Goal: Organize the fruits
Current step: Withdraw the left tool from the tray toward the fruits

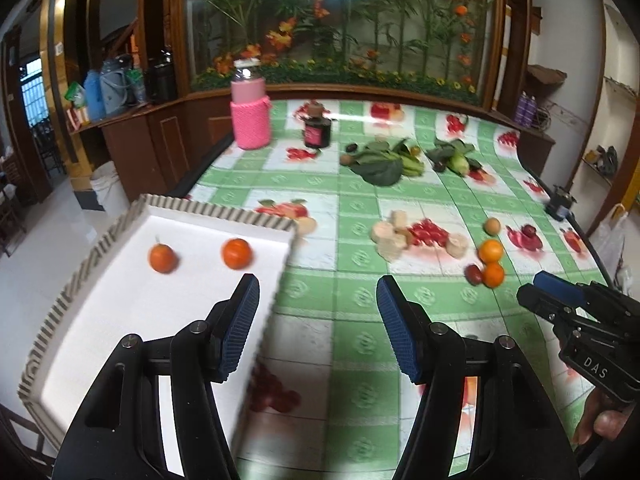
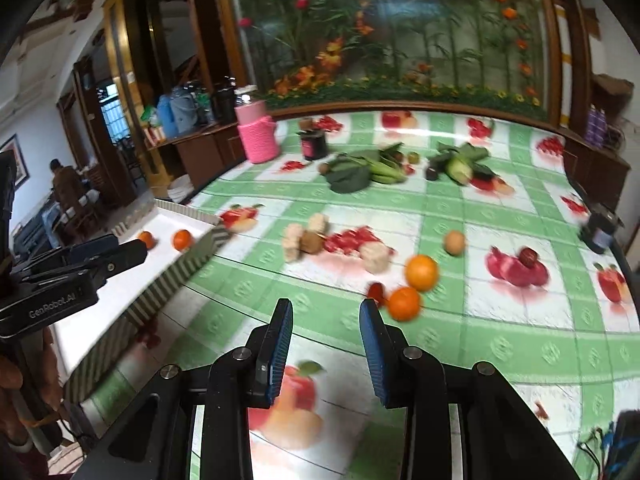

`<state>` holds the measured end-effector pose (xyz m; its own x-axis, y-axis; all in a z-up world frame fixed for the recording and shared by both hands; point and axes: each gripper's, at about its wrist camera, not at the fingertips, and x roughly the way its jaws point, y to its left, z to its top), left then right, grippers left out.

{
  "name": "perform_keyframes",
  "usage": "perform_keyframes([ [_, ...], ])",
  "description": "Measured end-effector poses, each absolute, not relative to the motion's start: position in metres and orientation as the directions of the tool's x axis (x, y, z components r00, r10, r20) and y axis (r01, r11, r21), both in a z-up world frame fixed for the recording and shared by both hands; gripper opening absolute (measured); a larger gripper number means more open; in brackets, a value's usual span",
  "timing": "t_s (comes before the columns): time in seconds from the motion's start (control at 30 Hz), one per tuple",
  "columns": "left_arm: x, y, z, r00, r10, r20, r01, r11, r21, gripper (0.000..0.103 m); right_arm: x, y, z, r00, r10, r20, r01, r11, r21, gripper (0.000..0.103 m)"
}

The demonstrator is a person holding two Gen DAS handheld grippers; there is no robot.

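A white tray (image 1: 132,312) with a striped rim sits at the table's left edge and holds two oranges (image 1: 237,253) (image 1: 162,258). My left gripper (image 1: 318,304) is open and empty above the tray's right rim. Two more oranges (image 2: 421,272) (image 2: 404,303) lie on the green tablecloth with a small red fruit (image 2: 376,291) beside them. My right gripper (image 2: 326,322) is open and empty, just short of these, to their left. A tan round fruit (image 2: 454,242) and a dark red fruit (image 2: 528,256) lie farther right. The tray also shows in the right wrist view (image 2: 120,280).
Several pale cut chunks (image 2: 376,258) and a brown kiwi (image 2: 311,242) lie mid-table. Leafy greens (image 2: 360,172) and corn (image 2: 460,168) sit farther back. A pink bottle (image 2: 258,136) and a dark jar (image 2: 314,145) stand at the back left. A small dark object (image 2: 600,232) is at the right edge.
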<state>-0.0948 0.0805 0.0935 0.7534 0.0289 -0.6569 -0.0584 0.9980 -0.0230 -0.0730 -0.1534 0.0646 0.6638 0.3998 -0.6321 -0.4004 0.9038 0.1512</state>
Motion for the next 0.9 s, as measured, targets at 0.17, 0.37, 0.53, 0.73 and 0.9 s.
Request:
perform_keyframes([
  [0.17, -0.089, 0.070, 0.086, 0.737, 0.002, -0.676, -0.035, 0.999, -0.035, 0.061, -0.072, -0.171, 0.056, 0.663, 0.379, -0.645, -0.366, 0.916, 0.163, 0.034],
  [0.37, -0.078, 0.066, 0.079, 0.725, 0.002, -0.689, -0.036, 0.999, -0.035, 0.061, -0.069, -0.178, 0.051, 0.658, 0.383, -0.648, -0.351, 0.918, 0.186, 0.034],
  [0.53, -0.073, 0.062, 0.073, 0.713, 0.005, -0.701, -0.032, 0.999, -0.026, 0.061, -0.069, -0.175, 0.049, 0.655, 0.383, -0.651, -0.357, 0.917, 0.179, 0.034],
  [0.73, -0.069, 0.059, 0.070, 0.709, 0.009, -0.706, -0.030, 0.999, -0.017, 0.061, -0.067, -0.173, 0.049, 0.649, 0.387, -0.655, -0.364, 0.914, 0.180, 0.034],
  [0.9, -0.068, 0.056, 0.069, 0.709, 0.016, -0.705, -0.029, 1.000, -0.007, 0.061, -0.067, -0.171, 0.053, 0.652, 0.389, -0.651, -0.370, 0.912, 0.175, 0.034],
])
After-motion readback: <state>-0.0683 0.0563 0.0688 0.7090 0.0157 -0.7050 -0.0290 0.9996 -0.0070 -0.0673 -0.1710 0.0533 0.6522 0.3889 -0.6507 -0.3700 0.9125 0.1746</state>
